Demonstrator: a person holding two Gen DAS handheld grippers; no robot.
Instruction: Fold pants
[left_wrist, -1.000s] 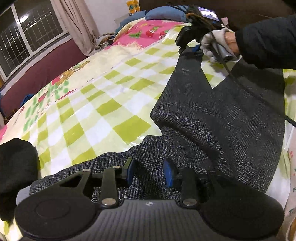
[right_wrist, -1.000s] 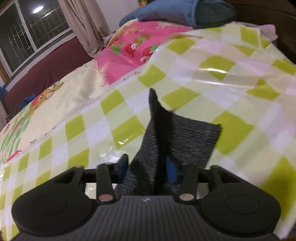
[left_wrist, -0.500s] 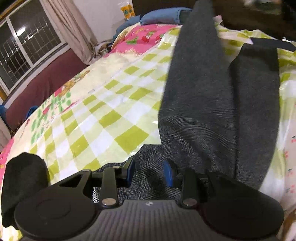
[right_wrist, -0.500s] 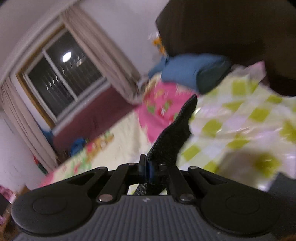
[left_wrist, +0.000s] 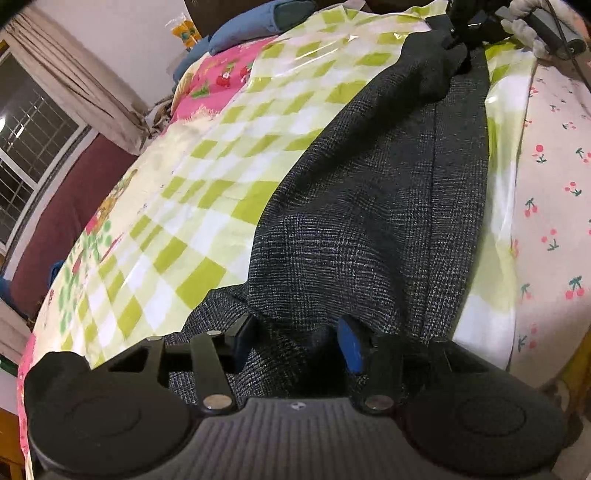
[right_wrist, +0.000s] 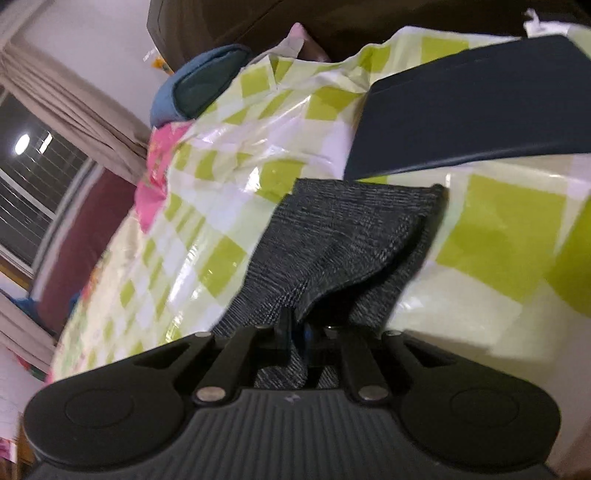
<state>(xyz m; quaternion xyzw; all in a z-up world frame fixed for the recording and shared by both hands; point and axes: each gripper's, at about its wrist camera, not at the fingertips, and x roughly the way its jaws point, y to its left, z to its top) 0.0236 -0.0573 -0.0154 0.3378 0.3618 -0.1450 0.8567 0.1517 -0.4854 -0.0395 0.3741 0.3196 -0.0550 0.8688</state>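
Note:
Dark grey checked pants (left_wrist: 369, 206) lie lengthwise on the green-and-white checked sheet (left_wrist: 229, 177), one leg laid over the other. My left gripper (left_wrist: 295, 345) is open, its blue-padded jaws spread over the near waist end of the pants. My right gripper (right_wrist: 297, 332) is shut on the pant leg's hem (right_wrist: 347, 236), low over the sheet. It also shows in the left wrist view (left_wrist: 461, 33) at the far end, held by a white-gloved hand (left_wrist: 524, 26).
A blue pillow (left_wrist: 251, 26) and a pink printed cloth (left_wrist: 218, 74) lie at the bed's head. A cherry-print sheet (left_wrist: 550, 184) covers the right side. A dark flat slab (right_wrist: 472, 107) lies beyond the hem. A window and curtain (left_wrist: 74, 85) stand left.
My right gripper closed on the hem, lifted the leg and carried it across onto the other leg, and is now low again. My left gripper stayed open at the waist.

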